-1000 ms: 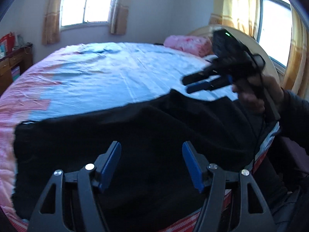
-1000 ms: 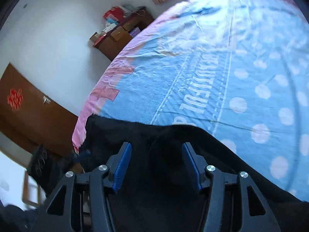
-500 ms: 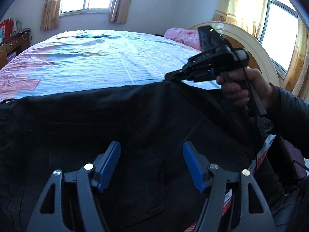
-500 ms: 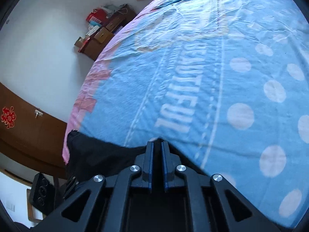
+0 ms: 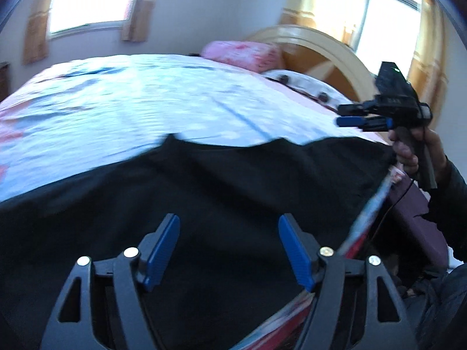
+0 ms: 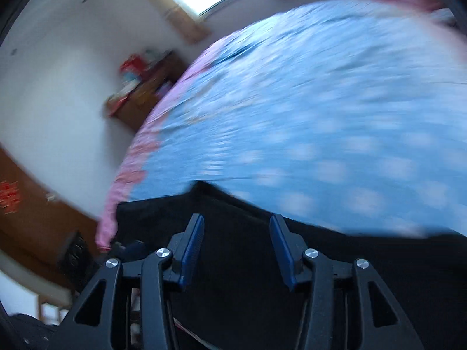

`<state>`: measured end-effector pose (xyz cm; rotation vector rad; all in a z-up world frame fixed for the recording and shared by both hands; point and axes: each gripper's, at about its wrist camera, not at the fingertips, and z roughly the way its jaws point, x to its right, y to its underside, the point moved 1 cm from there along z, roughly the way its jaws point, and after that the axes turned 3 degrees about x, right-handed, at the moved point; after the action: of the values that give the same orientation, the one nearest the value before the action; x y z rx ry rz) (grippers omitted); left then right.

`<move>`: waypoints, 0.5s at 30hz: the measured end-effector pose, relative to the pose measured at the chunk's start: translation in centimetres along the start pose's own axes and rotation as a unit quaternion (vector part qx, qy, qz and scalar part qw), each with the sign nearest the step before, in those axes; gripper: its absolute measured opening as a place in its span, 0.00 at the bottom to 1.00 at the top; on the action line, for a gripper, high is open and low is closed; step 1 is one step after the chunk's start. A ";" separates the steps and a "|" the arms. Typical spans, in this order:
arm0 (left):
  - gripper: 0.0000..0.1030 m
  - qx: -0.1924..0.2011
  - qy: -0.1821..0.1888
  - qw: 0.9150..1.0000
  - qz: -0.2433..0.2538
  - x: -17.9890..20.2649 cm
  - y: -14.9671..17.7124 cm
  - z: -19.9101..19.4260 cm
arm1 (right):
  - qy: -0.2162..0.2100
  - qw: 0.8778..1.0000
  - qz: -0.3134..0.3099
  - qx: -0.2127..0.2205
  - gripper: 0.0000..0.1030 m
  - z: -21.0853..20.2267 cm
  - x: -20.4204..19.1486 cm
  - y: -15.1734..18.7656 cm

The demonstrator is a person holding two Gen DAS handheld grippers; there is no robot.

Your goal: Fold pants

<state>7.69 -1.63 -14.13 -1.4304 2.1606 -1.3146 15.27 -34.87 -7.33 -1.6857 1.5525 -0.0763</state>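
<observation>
Black pants (image 5: 221, 192) lie spread along the near edge of the bed (image 5: 140, 102), over the blue sheet. My left gripper (image 5: 229, 248) is open and empty, hovering above the pants. My right gripper (image 6: 236, 245) is open and empty, also above the pants (image 6: 262, 277). In the left wrist view the right gripper (image 5: 344, 115) is held up in the air at the right, clear of the cloth, jaws apart. Both views are motion-blurred.
A pink pillow (image 5: 245, 54) and a curved wooden headboard (image 5: 329, 52) are at the far right of the bed. A wooden cabinet (image 6: 143, 90) with clutter stands by the wall at left. A brown door (image 6: 26, 204) is beside it.
My right gripper was shut on the pants' far edge half a second ago; it has let go, opened and lifted away to the right. The pants dropped flat on the bed.
</observation>
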 end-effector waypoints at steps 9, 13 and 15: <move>0.72 -0.043 0.111 0.989 0.084 9.7 -1.6 6.9 | 0.174 0.966 0.167 0.093 0.48 -17.3 12.2 7.7; 0.72 -0.067 0.125 0.985 0.101 11.4 -0.8 9.5 | 0.164 0.951 0.244 0.093 0.49 -17.5 15.9 9.0; 0.72 -0.082 0.129 0.984 0.091 11.3 -0.5 10.4 | 0.169 0.942 0.271 0.103 0.48 -17.2 17.4 9.0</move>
<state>8.81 -16.76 -16.67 -1.1323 2.5513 -1.3457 2.78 -57.64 -9.44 -1.0739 2.1364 -0.2418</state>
